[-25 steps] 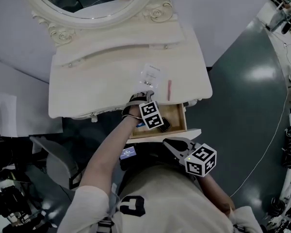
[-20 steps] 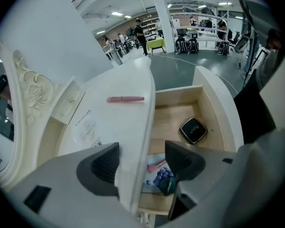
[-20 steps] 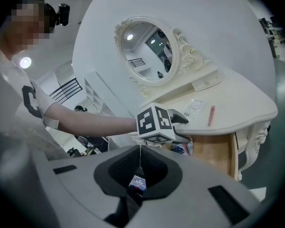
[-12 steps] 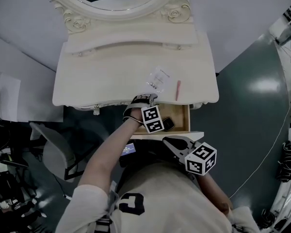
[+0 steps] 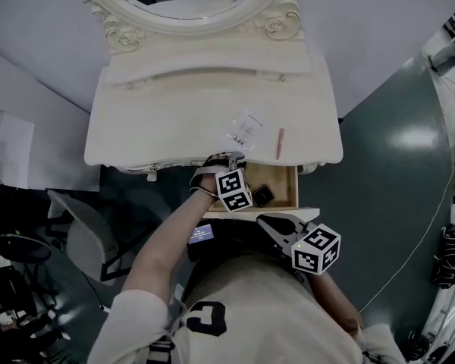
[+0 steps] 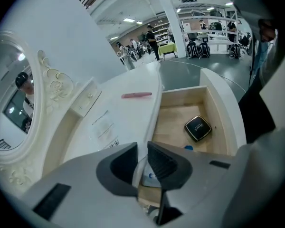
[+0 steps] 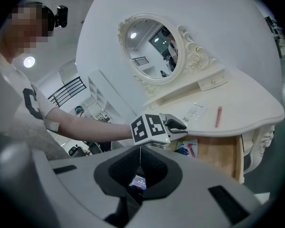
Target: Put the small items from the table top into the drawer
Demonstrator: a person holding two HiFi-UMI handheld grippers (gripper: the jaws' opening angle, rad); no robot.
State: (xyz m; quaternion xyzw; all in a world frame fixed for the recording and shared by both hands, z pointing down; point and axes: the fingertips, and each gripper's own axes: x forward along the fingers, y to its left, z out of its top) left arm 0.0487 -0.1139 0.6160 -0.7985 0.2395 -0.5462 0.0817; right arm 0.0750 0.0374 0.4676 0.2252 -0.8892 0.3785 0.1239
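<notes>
Closing on the packet (image 5: 246,129) looks like the step in hand. The left gripper (image 6: 142,148) sits at the near edge of the table (image 5: 159,127). Its jaws have just been closing and now stand a narrow slit apart, with the table edge showing through. Whether the packet's near edge lies in that slit I cannot tell. A good grip probably needs one jaw slid flat under the film, since thin clear plastic likely slips or buckles.

The right gripper (image 5: 262,220) hangs near the body, jaws pressed together and empty. The drawer (image 5: 292,188) stands open just near-right of the left gripper. A compact (image 5: 263,196) lies inside, with bare wood to its right. A pink stick (image 5: 280,142) lies right of the packet, apart from it and by the table's near edge, so lift clear of it.
</notes>
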